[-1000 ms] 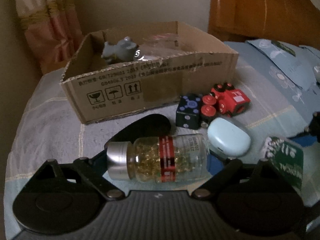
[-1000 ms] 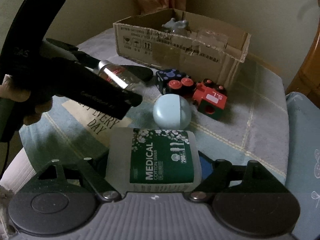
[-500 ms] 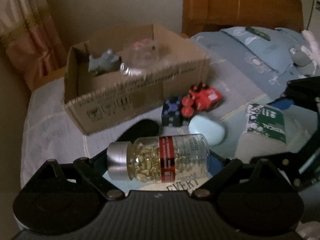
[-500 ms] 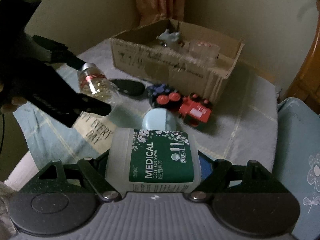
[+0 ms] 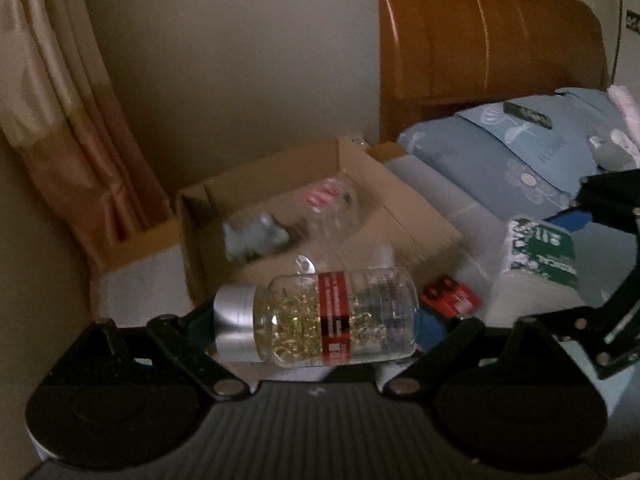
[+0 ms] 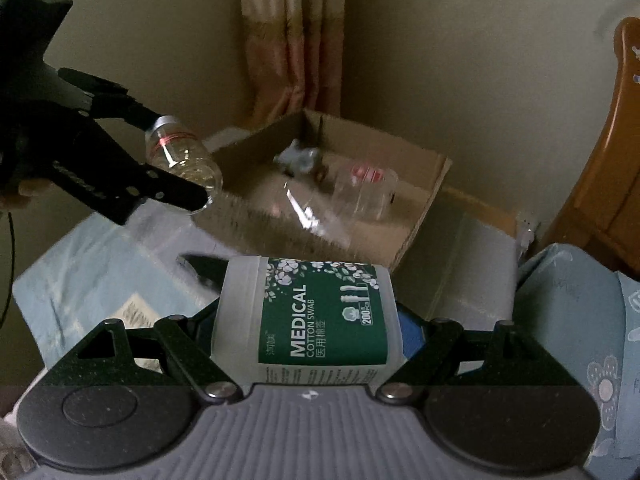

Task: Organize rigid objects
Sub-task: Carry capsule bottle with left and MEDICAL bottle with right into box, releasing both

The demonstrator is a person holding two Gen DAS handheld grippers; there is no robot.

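My left gripper (image 5: 316,320) is shut on a clear pill bottle (image 5: 320,318) with a silver cap, a red band and golden capsules, held sideways in the air in front of the cardboard box (image 5: 404,216). The bottle also shows in the right wrist view (image 6: 182,156), up at the left. My right gripper (image 6: 308,320) is shut on a white cotton swab tub (image 6: 312,316) with a green label, held above the bed; it shows in the left wrist view (image 5: 538,264). The box (image 6: 424,196) holds a grey toy (image 5: 256,238) and a clear jar (image 5: 328,204).
A red toy (image 5: 450,296) peeks out below the bottle. A black object (image 6: 204,266) lies on the bed behind the tub. Blue pillows (image 5: 520,160) and a wooden headboard (image 5: 480,28) stand to the right, a curtain (image 5: 60,120) to the left.
Both grippers have lifted higher with their loads and moved toward the box. The small toys on the bed have dropped mostly out of view.
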